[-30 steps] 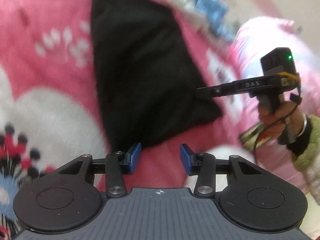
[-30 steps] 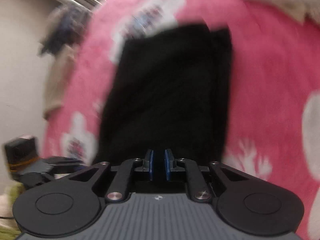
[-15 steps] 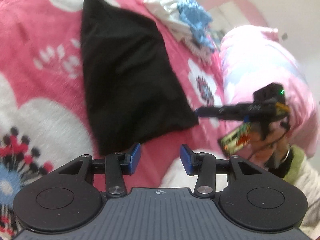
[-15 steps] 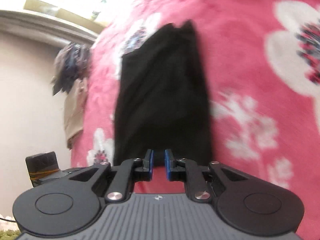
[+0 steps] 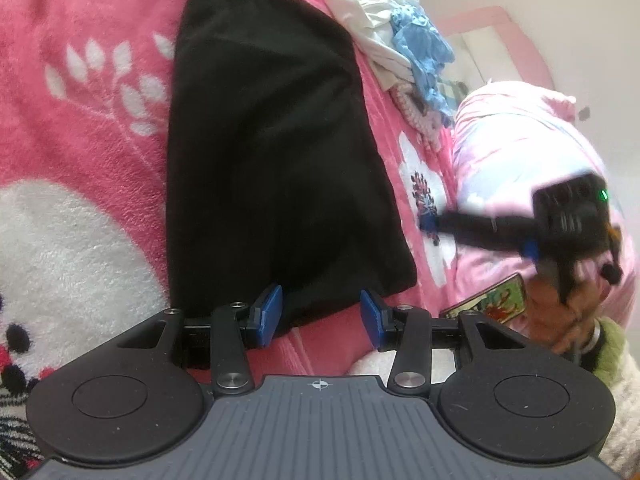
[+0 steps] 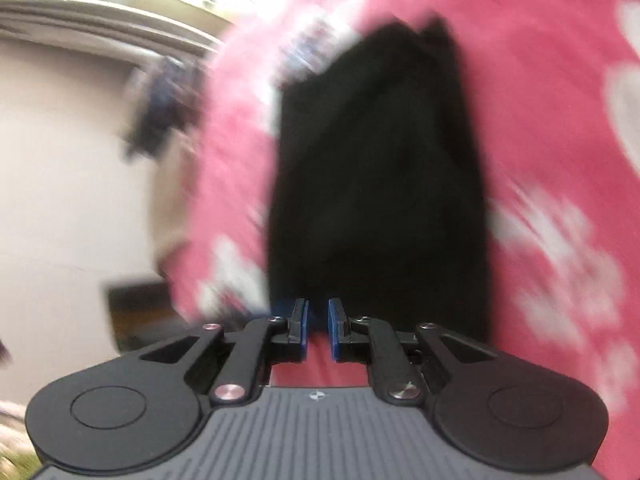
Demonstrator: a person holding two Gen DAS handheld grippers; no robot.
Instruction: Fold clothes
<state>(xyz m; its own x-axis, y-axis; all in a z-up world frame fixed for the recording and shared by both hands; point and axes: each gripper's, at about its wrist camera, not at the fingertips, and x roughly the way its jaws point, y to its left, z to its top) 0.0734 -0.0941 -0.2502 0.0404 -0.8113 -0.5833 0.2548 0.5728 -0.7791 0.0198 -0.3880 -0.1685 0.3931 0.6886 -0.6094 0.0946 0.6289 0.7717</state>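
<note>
The black, soft-knit folded garment (image 5: 272,152) lies flat as a long strip on the pink fleece blanket with white flower print (image 5: 80,80) covering the bed; its near hem sits just in front of both claws. The left claw (image 5: 318,316) stands open, blue pads apart, empty, hovering at the garment's near edge, one pad over the hem and the other over bare blanket. The right claw (image 6: 318,326) has its pads nearly together with only a thin gap, nothing between them, also at the garment's near edge; in the left wrist view it shows blurred, off the garment's right side (image 5: 430,220). Risks, as I judge them: the fabric is black on black, so layers are hard to tell apart, and a pinch may take just the top layer and undo the fold. The right claw, near-shut, would push or wrinkle the hem unless opened first. The open claw could also catch blanket pile with the hem. The crumpled white and blue clothes pile (image 5: 400,48) beyond the garment's far right corner leaves little room there.
</note>
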